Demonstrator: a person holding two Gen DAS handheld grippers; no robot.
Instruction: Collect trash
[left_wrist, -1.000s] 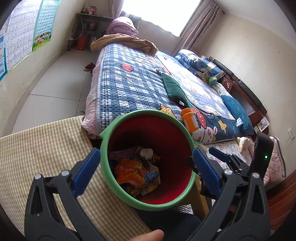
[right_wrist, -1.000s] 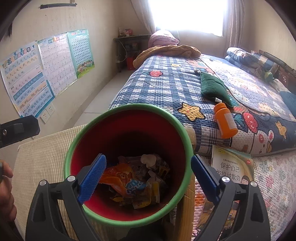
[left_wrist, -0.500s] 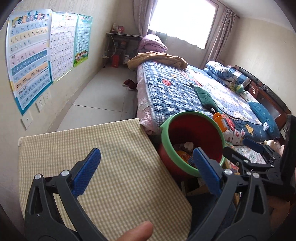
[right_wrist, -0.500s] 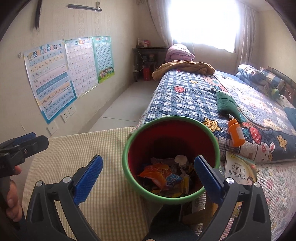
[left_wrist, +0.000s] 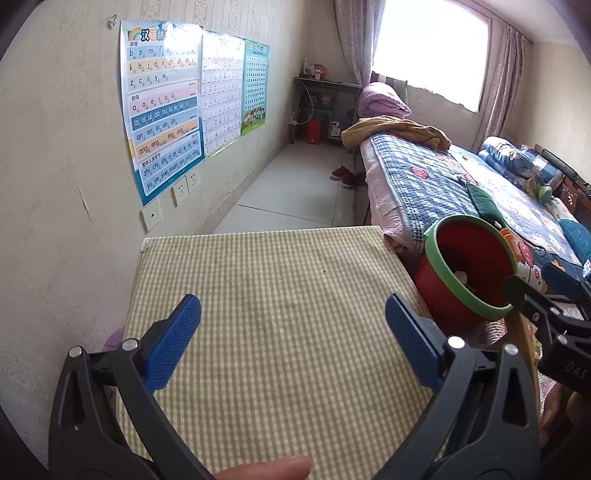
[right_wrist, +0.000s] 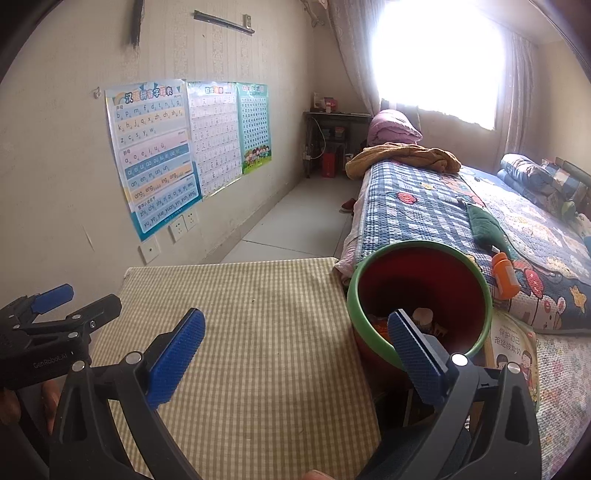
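A red bin with a green rim (left_wrist: 465, 251) (right_wrist: 421, 280) stands off the right edge of a table under a green checked cloth (left_wrist: 280, 266) (right_wrist: 258, 314). Wrappers and other trash (right_wrist: 424, 317) lie at its bottom. My left gripper (left_wrist: 291, 299) is open over the bare cloth with nothing between its blue pads. My right gripper (right_wrist: 295, 313) is open too and holds nothing; its right finger overlaps the bin's near rim in the view. Each gripper shows at the edge of the other's view: the right gripper (left_wrist: 535, 284) beside the bin, the left gripper (right_wrist: 92, 297) at the table's left.
A bed with a blue checked quilt (left_wrist: 424, 177) runs along the right, behind the bin. On it lie an orange bottle (right_wrist: 504, 275) and a green cloth (right_wrist: 484, 221). A booklet (right_wrist: 511, 343) lies beside the bin. Posters (left_wrist: 162, 110) hang on the left wall.
Both grippers have drawn back from over the bin and swung left. The bin has shifted from the middle of each view to the right, and the checked cloth now fills the foreground.
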